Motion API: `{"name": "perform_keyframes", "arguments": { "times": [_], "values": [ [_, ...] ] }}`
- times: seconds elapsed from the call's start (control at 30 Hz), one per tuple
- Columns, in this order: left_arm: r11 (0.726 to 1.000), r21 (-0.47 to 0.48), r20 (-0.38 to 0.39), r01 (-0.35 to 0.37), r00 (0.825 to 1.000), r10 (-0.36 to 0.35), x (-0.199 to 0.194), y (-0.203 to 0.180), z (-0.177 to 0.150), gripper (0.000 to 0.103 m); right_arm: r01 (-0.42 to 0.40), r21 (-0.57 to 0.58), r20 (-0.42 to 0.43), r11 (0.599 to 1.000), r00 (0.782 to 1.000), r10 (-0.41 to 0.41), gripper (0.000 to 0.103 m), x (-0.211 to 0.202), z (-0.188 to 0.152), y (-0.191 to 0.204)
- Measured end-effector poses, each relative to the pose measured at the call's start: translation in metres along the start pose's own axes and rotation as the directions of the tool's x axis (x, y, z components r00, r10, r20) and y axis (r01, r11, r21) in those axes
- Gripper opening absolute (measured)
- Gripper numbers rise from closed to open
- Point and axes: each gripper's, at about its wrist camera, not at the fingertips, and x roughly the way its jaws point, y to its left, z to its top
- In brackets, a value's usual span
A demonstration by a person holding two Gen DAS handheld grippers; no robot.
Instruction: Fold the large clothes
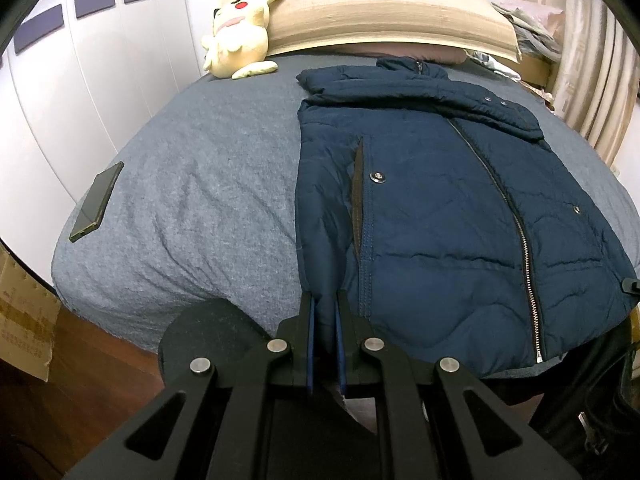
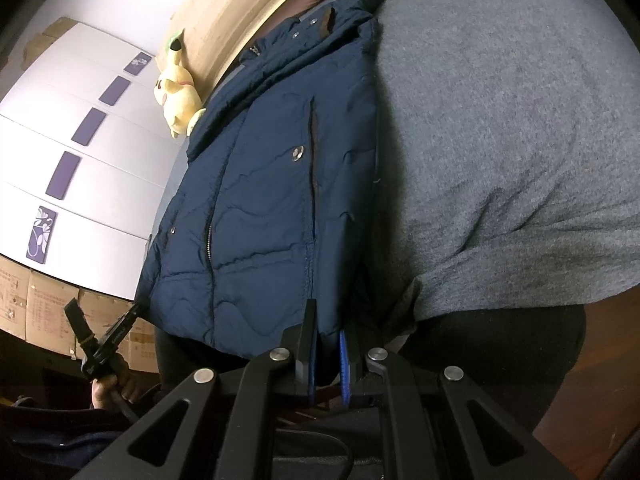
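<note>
A navy quilted jacket lies front-up on the grey bedspread, zipped, with both sleeves folded across it near the collar. My left gripper is shut on the jacket's bottom hem at its left corner, the fabric pinched between the blue pads. In the right wrist view the same jacket runs up the frame, and my right gripper is shut on its hem at the right corner. The hem hangs at the bed's near edge.
A yellow plush toy leans on the beige headboard. A dark phone lies at the bed's left edge. White wardrobe doors and cardboard boxes stand left. A hand holds the other gripper's handle.
</note>
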Motion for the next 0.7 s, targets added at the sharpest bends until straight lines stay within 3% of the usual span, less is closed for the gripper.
{"name": "perform_keyframes", "arguments": {
  "times": [0.7],
  "values": [
    [1.000, 0.019, 0.064, 0.004, 0.998, -0.006, -0.011, 0.002, 0.007, 0.008, -0.041, -0.023, 0.023, 0.999, 0.999, 0.041, 0.009, -0.008, 0.000, 0.007]
  ]
}}
